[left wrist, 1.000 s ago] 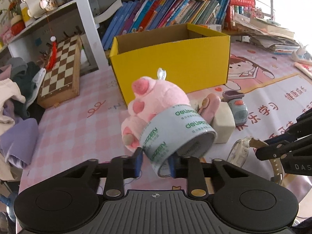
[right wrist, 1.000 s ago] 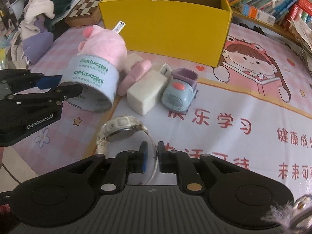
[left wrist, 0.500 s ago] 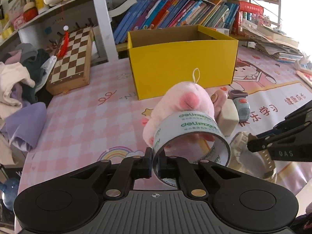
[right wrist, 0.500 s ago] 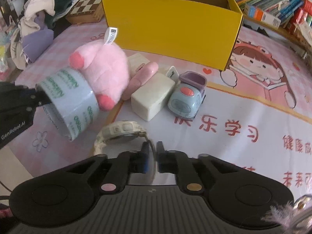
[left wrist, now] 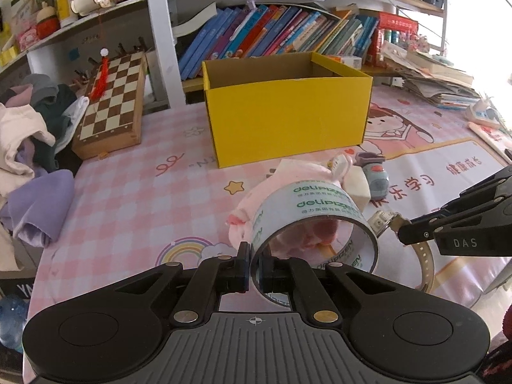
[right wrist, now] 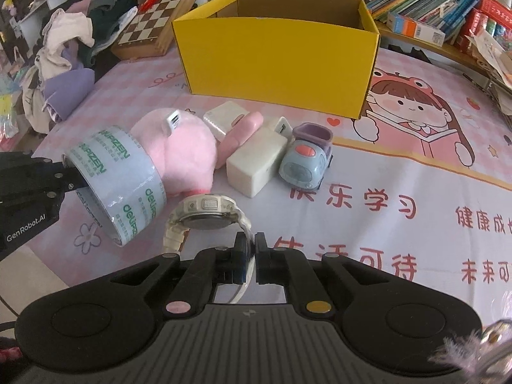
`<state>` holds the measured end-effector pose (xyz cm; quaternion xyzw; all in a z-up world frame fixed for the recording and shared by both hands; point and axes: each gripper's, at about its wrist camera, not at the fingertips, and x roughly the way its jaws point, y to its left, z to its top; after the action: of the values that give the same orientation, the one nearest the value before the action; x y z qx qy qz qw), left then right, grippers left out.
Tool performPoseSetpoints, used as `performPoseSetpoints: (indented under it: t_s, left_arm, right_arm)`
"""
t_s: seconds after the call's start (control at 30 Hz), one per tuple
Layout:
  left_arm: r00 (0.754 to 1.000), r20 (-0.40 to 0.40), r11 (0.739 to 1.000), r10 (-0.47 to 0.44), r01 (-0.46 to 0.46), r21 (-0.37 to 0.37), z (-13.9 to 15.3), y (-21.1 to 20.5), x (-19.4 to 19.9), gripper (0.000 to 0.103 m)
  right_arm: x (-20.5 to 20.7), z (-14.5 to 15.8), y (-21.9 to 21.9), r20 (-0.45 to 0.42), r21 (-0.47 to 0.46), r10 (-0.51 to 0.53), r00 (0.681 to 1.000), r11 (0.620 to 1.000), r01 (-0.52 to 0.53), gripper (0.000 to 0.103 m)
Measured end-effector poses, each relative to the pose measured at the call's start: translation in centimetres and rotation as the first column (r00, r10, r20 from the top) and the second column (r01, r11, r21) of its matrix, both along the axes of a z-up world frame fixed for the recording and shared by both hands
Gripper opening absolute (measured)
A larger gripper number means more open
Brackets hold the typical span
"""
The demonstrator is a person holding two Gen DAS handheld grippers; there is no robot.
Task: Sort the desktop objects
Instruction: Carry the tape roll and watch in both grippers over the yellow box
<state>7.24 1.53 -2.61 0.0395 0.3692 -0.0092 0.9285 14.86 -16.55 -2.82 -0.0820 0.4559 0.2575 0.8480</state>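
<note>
Since the earlier frame the tape (left wrist: pixel 315 224) has been pulled off the plush (right wrist: pixel 182 156) and raised. Its wall is clamped edgewise by the left gripper (left wrist: pixel 253 267), angled downward. The watch (right wrist: pixel 204 214) strap is pinched by the right gripper (right wrist: pixel 251 256), likewise tilted down, probably for carrying to the box (right wrist: pixel 278 57) behind.

The box (right wrist: pixel 275 54) stands at the back of the bench (right wrist: pixel 400 172), with the books (left wrist: pixel 272 35) behind it and the chessboard (left wrist: pixel 110 96) to its left. In front of the box lie the plush toy (right wrist: pixel 185 156), the block (right wrist: pixel 256 166) and the toy car (right wrist: pixel 305 156), side by side from left to right. The tape roll (right wrist: pixel 121 179) is left of the plush toy, and the watch (right wrist: pixel 208 214) is in front of them.
</note>
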Motion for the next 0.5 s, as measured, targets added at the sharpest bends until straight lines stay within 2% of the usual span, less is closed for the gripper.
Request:
performPoseSetpoints:
  t_s: [0.5]
  left_arm:
    - [0.998, 0.023, 0.998, -0.058, 0.058, -0.008, 0.5, 0.4, -2.7, 0.004]
  right_arm:
    - [-3.1, 0.9, -0.4, 0.010, 0.012, -0.056, 0.998, 0.998, 0.056, 0.005]
